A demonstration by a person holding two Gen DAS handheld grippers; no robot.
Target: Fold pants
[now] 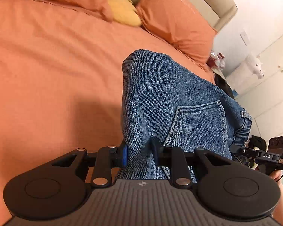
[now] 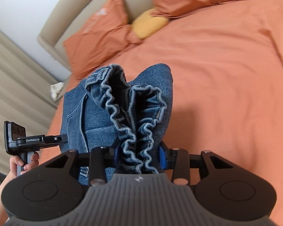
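The jeans [image 1: 171, 101] hide most of both grips; left gripper [image 1: 139, 155] and right gripper [image 2: 139, 155] each have jaws clamped on denim, bottom center, above the bed [image 1: 47, 66].

Both fisheye views are evenly and softly lit, with the orange bedspread [image 1: 47, 66] bowed toward the edges, a dim shadow falling on it beside the denim pants [image 1: 160, 94], the pillows [image 2: 100, 33] smeared by motion blur, and the white wall at the right of the left view washed out.
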